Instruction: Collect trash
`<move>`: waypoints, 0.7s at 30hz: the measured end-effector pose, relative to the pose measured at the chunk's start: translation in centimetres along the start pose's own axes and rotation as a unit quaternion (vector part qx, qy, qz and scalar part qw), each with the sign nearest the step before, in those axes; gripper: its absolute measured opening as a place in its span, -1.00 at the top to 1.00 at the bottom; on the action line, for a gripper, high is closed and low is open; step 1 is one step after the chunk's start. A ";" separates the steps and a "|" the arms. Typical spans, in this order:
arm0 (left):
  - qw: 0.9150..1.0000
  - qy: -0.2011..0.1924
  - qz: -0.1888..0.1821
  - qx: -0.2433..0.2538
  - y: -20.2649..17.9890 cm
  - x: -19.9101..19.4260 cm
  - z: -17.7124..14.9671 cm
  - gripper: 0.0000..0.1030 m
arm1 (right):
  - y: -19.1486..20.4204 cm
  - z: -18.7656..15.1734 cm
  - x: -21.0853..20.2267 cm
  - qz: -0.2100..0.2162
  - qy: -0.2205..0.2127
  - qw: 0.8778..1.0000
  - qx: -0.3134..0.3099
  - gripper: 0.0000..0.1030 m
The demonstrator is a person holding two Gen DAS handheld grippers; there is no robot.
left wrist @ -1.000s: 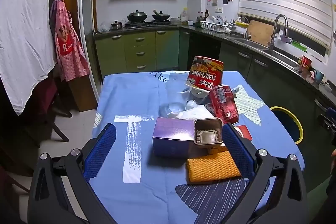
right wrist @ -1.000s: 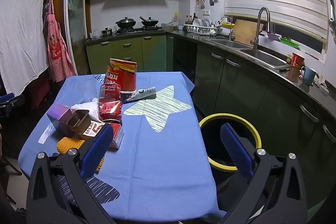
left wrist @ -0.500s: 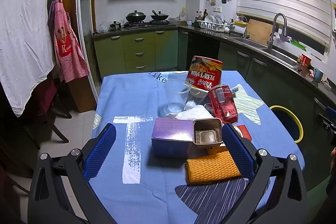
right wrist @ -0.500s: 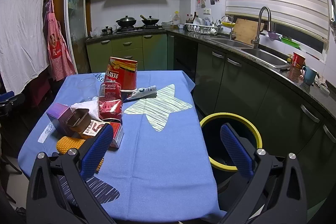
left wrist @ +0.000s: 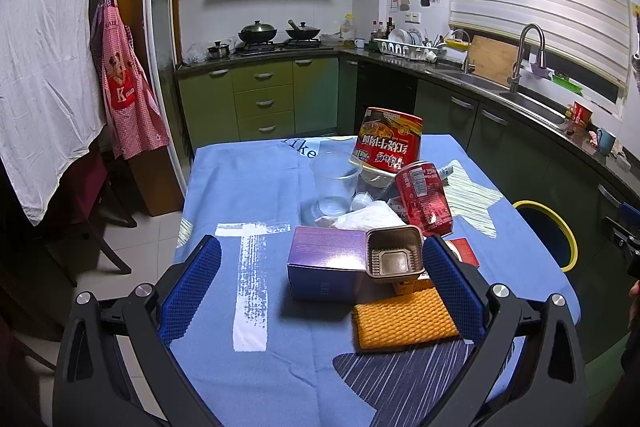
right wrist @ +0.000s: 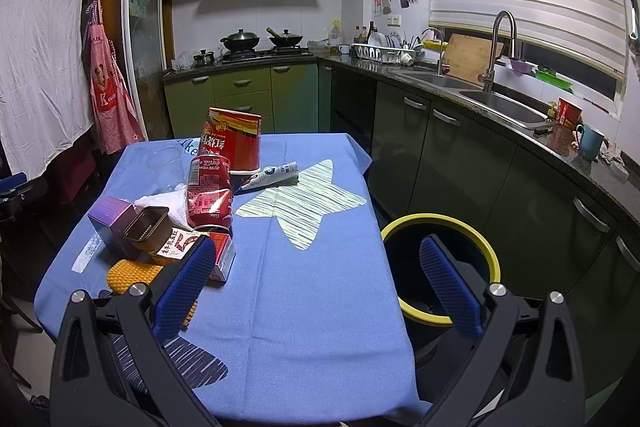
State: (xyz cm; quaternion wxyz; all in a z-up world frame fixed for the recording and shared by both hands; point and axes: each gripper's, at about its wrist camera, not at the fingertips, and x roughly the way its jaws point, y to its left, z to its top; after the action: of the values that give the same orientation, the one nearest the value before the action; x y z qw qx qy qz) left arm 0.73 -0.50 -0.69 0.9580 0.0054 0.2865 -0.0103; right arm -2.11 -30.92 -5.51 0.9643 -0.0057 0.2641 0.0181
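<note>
Since the earlier frames we see almost nothing moved. Both left tongs (left wrist: pixel 320 283) and right tongs (right wrist: pixel 316 283) hang released; the trash pile (left wrist: pixel 384 203) lies mid-desk (right wrist: pixel 304 291), the bin (right wrist: pixel 444 227) right.

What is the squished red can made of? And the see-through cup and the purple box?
The red can looks like thin painted metal: its shiny wall is dented and creased. The see-through cup seems to be thin clear plastic, since the blue cloth shows through it. The purple box looks like glossy cardboard, with flat faces, sharp folded edges and a light sheen on top.
</note>
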 end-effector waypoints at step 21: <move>1.000 0.000 -0.001 0.000 0.0 0.0 0.1 -0.93 | 0.0 -0.1 0.1 0.000 0.001 1.000 0.001 -0.89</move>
State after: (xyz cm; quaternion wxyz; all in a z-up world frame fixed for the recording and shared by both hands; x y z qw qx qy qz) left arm 0.75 -0.50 -0.58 0.9581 0.0054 0.2862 -0.0113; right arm -2.09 -30.93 -5.58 0.9640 -0.0048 0.2652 0.0183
